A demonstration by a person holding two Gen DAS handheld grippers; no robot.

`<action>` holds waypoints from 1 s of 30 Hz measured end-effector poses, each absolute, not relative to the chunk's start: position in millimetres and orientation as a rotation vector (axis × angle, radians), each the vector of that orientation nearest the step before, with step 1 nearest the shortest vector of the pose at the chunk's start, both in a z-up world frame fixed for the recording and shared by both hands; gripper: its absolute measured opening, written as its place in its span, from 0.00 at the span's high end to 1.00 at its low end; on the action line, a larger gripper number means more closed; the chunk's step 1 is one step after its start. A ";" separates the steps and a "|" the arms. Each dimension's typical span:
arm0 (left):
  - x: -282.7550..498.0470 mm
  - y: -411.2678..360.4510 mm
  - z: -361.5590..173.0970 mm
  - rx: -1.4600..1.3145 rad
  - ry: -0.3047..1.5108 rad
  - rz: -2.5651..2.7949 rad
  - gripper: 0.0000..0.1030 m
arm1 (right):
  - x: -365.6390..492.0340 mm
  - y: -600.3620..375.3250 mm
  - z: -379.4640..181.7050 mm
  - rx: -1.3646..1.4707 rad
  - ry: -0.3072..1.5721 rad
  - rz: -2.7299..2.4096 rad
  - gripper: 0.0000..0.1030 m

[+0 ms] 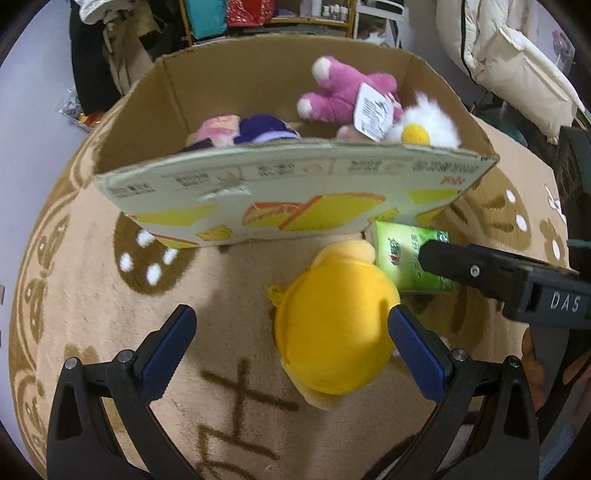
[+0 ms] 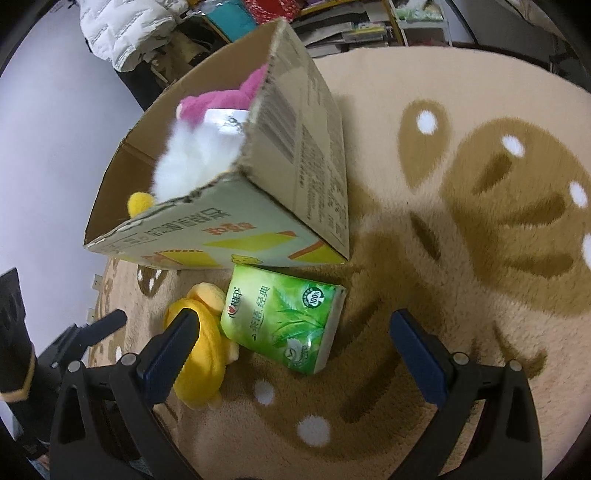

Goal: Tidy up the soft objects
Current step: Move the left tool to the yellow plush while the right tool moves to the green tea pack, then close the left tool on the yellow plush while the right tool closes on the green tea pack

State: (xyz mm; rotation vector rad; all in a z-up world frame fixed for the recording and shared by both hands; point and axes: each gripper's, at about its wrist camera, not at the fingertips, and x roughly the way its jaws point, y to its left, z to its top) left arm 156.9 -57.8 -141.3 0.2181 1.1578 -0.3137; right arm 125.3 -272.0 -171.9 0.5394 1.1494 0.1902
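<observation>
A yellow plush toy lies on the rug in front of a cardboard box. My left gripper is open, its right finger touching the toy's side. A green tissue pack lies next to the toy, against the box. My right gripper is open above the pack, its left finger over the yellow toy. In the left wrist view the right gripper's finger lies over the pack. In the box lie a pink plush, a white fluffy toy and a purple toy.
A beige round rug with brown patterns covers the floor. A white padded jacket hangs at the back right. Shelves with books and clutter stand behind the box.
</observation>
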 end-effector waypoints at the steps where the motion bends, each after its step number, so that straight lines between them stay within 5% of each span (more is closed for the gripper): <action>1: 156.9 -59.1 -144.0 0.221 1.164 -0.321 0.01 | 125.7 -272.6 -173.6 0.548 1.152 0.192 0.00; 30: 177.7 -82.6 -203.8 0.202 1.282 -0.367 0.01 | 152.7 -238.3 -189.2 0.497 1.207 0.190 0.00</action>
